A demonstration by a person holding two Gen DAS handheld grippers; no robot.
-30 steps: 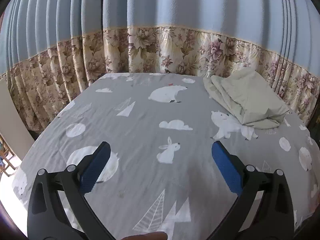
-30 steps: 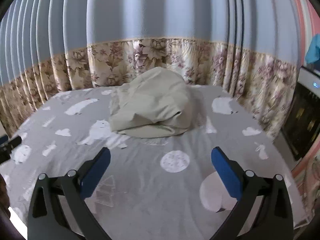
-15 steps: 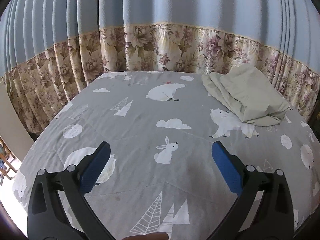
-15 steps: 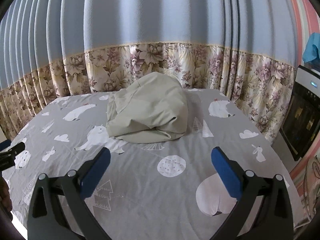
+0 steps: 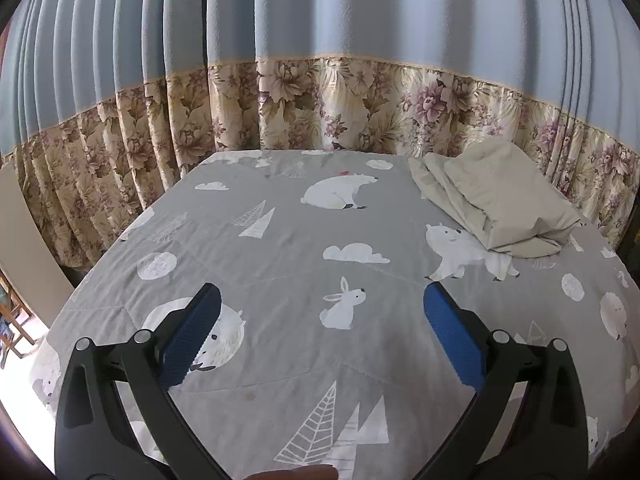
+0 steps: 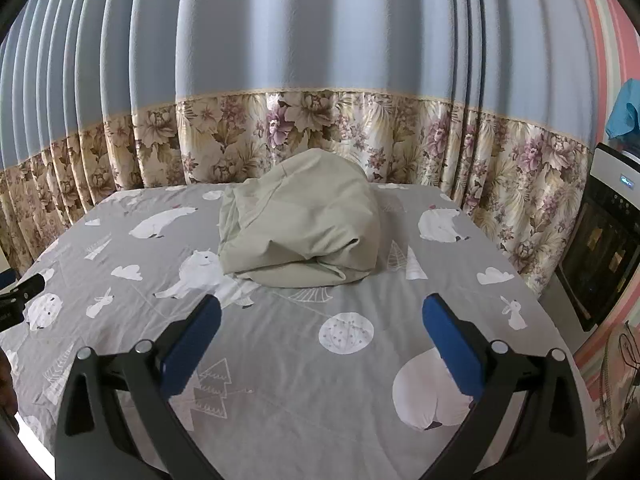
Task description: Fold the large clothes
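A pale beige garment (image 6: 304, 232) lies bunched in a loose heap at the far side of the bed; in the left wrist view it (image 5: 496, 200) sits at the far right. My right gripper (image 6: 320, 320) is open and empty, held above the sheet a short way in front of the heap. My left gripper (image 5: 320, 312) is open and empty, above the sheet well to the left of the garment. The left gripper's tip (image 6: 24, 288) shows at the left edge of the right wrist view.
The bed carries a grey sheet (image 5: 280, 248) printed with polar bears, rabbits and trees. Blue curtains with a floral band (image 5: 360, 108) hang close behind and around the bed. A dark appliance (image 6: 600, 252) stands at the right. The bed's left edge (image 5: 60, 304) drops to the floor.
Both grippers have pulled back and risen a little, so the bed and garment look slightly farther off. The garment has not moved. Both stay open.
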